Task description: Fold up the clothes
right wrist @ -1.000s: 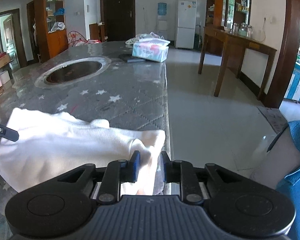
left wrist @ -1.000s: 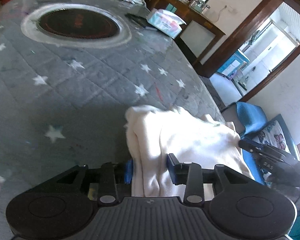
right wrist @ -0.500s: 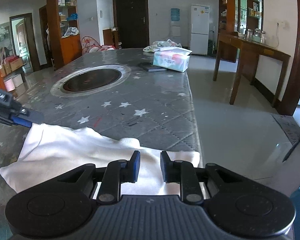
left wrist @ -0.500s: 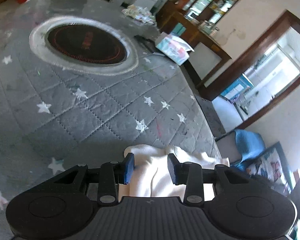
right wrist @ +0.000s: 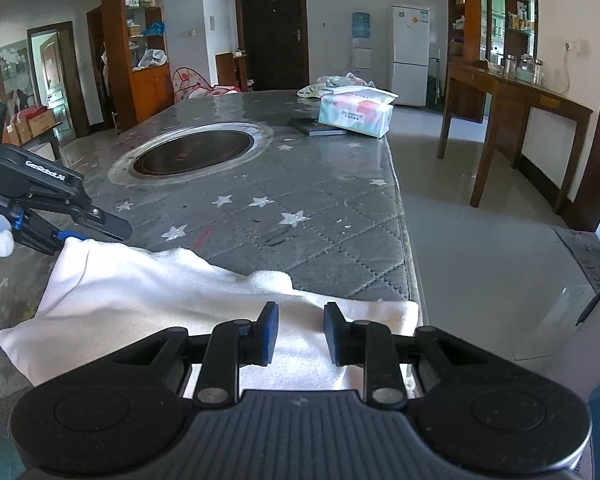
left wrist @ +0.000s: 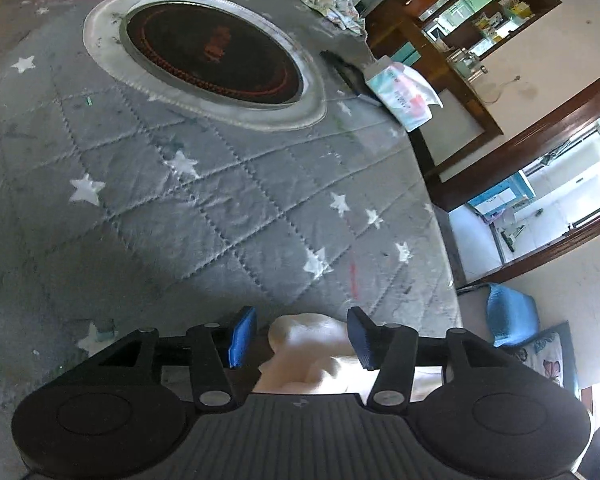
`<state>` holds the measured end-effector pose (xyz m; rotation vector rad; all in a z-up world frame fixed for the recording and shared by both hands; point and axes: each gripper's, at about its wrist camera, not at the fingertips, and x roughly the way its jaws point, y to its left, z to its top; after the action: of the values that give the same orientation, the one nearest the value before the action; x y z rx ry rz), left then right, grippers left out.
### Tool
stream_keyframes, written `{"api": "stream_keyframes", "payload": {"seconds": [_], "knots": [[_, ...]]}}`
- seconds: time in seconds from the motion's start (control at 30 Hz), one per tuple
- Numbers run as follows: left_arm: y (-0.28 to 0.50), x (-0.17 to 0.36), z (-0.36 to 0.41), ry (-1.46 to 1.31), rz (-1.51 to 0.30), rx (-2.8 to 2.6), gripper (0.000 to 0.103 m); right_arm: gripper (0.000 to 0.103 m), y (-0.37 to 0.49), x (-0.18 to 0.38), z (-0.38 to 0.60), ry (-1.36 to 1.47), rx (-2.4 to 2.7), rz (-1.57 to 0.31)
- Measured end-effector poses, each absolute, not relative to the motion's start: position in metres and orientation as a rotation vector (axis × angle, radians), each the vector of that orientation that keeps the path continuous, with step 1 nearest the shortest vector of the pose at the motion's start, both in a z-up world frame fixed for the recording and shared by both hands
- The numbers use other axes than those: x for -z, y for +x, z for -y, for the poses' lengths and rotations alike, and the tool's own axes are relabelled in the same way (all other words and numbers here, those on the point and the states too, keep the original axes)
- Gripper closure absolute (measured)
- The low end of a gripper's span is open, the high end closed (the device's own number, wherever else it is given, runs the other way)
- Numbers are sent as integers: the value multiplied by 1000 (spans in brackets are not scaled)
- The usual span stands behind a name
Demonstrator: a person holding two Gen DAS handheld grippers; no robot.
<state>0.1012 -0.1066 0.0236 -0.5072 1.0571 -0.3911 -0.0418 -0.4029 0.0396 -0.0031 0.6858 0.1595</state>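
White garment [right wrist: 148, 292] on table [right wrist: 320, 216], both jaws open, unheld; could slide off the near edge, spoiling the fold.

Left wrist cam sits close over the near table edge, tilted hard, looking down along the quilted star cover [left wrist: 228, 216] toward the round cooktop [left wrist: 212, 48]. Right wrist cam sits low at the same edge, level, facing the length of the room. Both catch the cooktop and the tissue box [right wrist: 356, 114].
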Motion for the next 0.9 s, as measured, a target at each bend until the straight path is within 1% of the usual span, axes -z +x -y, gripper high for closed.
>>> {"api": "stream_keyframes", "payload": {"seconds": [0.07, 0.1, 0.17, 0.2, 0.23, 0.27, 0.4, 0.53, 0.63, 0.9], "knots": [[103, -22, 109, -523, -1058, 413, 53, 79, -41, -39, 402, -3, -165, -686], [104, -20, 110, -530, -1059, 425, 57, 79, -41, -38, 401, -3, -167, -687], [106, -17, 114, -538, -1063, 447, 80, 76, -40, -37, 400, -3, -170, -687], [107, -15, 116, -536, -1066, 458, 84, 74, -40, -37, 400, -3, -172, -687], [106, -15, 117, -538, -1056, 469, 89, 74, -40, -36, 400, -3, -172, -687], [103, -16, 117, -539, -1032, 484, 91, 74, -40, -36, 400, -5, -173, -686], [93, -31, 114, -529, -917, 495, 91, 74, -41, -34, 402, -10, -170, -687], [93, -33, 114, -487, -897, 453, 90, 74, -40, -32, 404, -2, -160, -688], [92, -35, 111, -492, -881, 438, 84, 74, -42, -33, 406, 1, -159, -679], [74, -54, 126, -438, -820, 580, 84, 74, -38, -35, 405, 7, -164, -672]]}}
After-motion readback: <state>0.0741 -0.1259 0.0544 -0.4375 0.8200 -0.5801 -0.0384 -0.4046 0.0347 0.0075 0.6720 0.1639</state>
